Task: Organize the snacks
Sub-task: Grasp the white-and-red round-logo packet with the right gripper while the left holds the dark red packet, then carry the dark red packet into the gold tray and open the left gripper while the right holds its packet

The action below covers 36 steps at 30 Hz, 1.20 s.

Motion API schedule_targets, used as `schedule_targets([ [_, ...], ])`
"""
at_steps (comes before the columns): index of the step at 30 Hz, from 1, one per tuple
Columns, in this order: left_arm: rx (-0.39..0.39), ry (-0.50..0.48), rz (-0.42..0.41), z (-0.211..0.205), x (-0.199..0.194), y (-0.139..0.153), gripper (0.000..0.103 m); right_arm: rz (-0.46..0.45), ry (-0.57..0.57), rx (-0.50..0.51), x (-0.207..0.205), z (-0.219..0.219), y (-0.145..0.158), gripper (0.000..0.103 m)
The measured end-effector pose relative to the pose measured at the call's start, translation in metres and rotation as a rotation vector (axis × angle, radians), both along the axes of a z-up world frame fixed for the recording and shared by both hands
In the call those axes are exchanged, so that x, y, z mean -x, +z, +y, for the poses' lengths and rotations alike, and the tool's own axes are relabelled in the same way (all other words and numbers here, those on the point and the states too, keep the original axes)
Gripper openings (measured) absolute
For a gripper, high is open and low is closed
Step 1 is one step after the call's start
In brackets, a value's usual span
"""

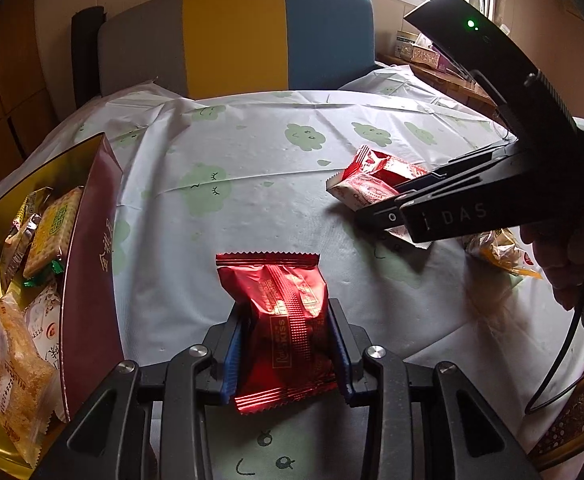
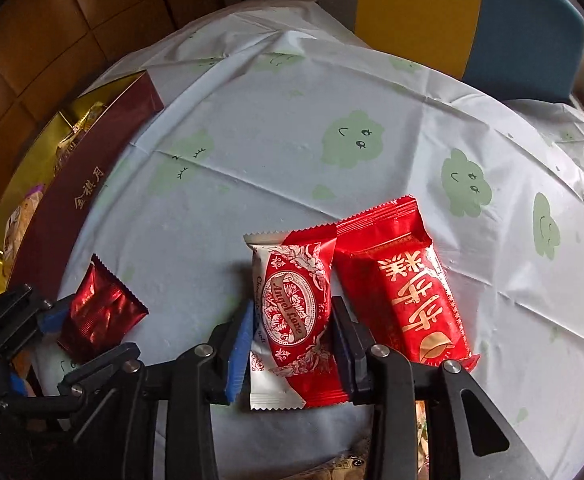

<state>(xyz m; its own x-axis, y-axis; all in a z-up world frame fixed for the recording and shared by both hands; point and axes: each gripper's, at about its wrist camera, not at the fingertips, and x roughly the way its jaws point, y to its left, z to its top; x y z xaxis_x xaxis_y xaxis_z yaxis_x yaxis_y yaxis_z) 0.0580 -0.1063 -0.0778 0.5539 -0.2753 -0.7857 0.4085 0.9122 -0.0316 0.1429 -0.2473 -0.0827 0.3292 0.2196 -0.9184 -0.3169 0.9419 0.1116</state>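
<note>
Fingers (image 2: 239, 344) around "Angel Love" packet (image 2: 292, 320)

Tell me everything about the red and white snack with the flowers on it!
The red and white snack packet is a puffy, shiny plastic pillow pack with zigzag ends. An oval label reads "Angel Love", ringed by white flower patterns. It lies on the cloud-print tablecloth, sealed, between the blue pads of the right hand-held gripper, which press its sides. A bright red packet lies against it.
</note>
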Motion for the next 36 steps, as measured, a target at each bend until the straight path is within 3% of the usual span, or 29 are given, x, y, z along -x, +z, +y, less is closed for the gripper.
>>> schedule_targets([
  [9, 0.004, -0.024, -0.026, -0.002, 0.01, 0.017, 0.037, -0.035, 0.025, 0.027, 0.009, 0.006, 0.001, 0.038],
  [18, 0.105, 0.005, -0.079, 0.027, 0.023, 0.068, 0.037, -0.068, 0.047, 0.084, 0.011, 0.014, 0.001, 0.038],
  [24, 0.198, 0.21, -0.081, 0.111, 0.01, 0.095, 0.037, -0.076, 0.048, 0.094, 0.011, 0.016, 0.0, 0.038],
  [28, 0.225, 0.392, -0.066, 0.182, -0.002, 0.094, 0.037, -0.08, 0.053, 0.103, 0.011, 0.018, -0.001, 0.038],
  [32, 0.31, 0.567, -0.015, 0.249, -0.011, 0.086, 0.037, -0.081, 0.054, 0.108, 0.011, 0.018, 0.0, 0.038],
  [36, 0.398, 0.596, 0.051, 0.267, -0.021, 0.072, 0.037, -0.082, 0.054, 0.108, 0.01, 0.019, 0.0, 0.038],
])
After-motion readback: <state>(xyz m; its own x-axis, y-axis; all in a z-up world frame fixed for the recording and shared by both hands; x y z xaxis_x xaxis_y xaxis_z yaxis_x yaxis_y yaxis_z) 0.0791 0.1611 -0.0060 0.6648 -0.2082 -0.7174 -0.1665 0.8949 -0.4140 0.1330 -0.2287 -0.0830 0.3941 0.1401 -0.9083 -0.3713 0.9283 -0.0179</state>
